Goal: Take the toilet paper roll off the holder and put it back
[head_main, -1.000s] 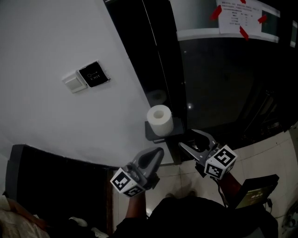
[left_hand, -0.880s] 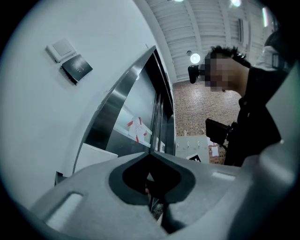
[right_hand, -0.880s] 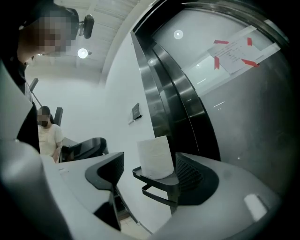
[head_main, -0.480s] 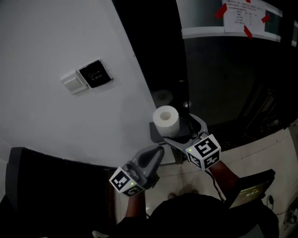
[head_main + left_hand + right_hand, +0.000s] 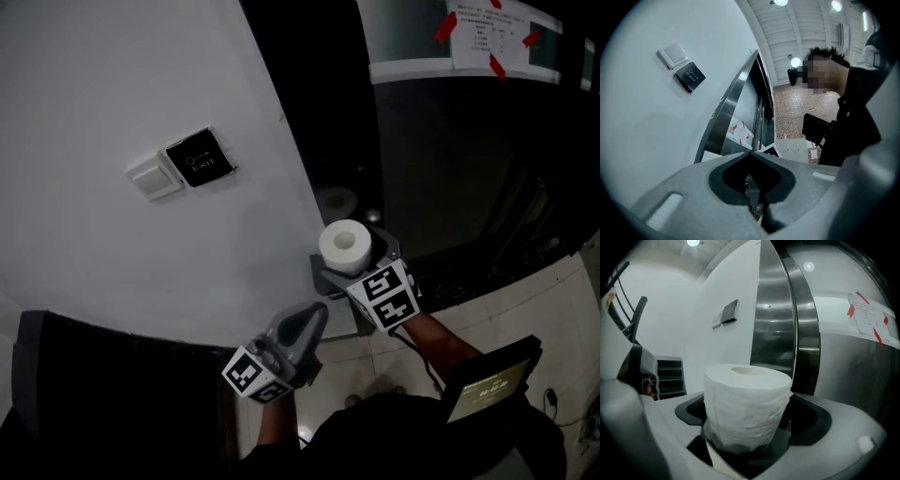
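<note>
The roll [image 5: 346,246] stands upright on the holder [image 5: 320,276], a small dark ledge low on the wall beside the steel door frame [image 5: 776,310]. The right gripper [image 5: 356,258] has reached in at the holder with one jaw on each side of the roll. Its jaws are opening, and there is a gap between the paper and each pad, so nothing is being squeezed. In the right gripper view, the roll [image 5: 747,404] fills the space between the jaws, core hole up.

The left gripper [image 5: 317,314] hangs just below and to the left of the holder, clear of it. Its jaws are pressed together with nothing in them, and the tips point up toward the ledge. Well above and left of the holder, a black exit plate [image 5: 199,157] sits on the white wall with a white switch [image 5: 153,175] touching its left side.
</note>
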The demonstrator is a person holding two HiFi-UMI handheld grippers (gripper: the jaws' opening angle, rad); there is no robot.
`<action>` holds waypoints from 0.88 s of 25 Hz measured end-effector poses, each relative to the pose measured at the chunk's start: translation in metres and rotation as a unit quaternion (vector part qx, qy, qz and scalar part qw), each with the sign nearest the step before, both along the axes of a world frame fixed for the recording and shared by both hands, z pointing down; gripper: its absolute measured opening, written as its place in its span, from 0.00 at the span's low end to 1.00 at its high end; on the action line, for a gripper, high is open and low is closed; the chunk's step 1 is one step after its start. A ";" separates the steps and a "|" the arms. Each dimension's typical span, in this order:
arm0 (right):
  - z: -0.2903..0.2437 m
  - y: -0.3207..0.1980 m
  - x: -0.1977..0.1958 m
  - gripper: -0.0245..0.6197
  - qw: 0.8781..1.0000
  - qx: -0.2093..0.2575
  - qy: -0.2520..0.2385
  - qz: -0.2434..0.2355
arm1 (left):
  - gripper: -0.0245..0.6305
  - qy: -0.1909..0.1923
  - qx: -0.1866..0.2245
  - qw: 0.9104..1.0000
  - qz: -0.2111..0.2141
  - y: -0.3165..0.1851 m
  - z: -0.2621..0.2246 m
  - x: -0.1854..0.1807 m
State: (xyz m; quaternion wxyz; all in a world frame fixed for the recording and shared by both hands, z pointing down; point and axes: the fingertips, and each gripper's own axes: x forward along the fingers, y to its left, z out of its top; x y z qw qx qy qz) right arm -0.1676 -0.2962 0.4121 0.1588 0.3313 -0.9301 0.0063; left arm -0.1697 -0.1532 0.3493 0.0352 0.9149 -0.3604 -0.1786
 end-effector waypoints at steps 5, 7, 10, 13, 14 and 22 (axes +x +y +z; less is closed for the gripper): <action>-0.001 0.003 -0.001 0.77 1.000 0.003 0.006 -0.011 | 0.04 0.003 0.002 1.000 0.005 0.001 -0.001 -0.001; -0.001 0.004 0.000 0.76 1.000 0.003 0.005 -0.019 | 0.04 0.004 0.001 1.000 0.007 0.000 -0.003 0.001; -0.007 0.009 0.002 0.76 0.999 0.018 -0.009 -0.031 | 0.04 0.002 0.002 1.000 0.011 0.000 -0.003 0.002; -0.025 0.014 0.016 0.76 0.997 0.026 -0.058 -0.038 | 0.04 -0.001 0.005 1.000 0.016 -0.001 -0.002 0.004; -0.034 0.017 0.023 0.76 0.995 0.018 -0.088 -0.042 | 0.04 -0.001 0.006 1.000 0.018 -0.002 -0.004 0.005; -0.077 0.050 0.100 0.76 0.920 -0.081 -0.374 -0.080 | 0.04 -0.009 0.005 0.999 0.038 -0.012 -0.008 0.023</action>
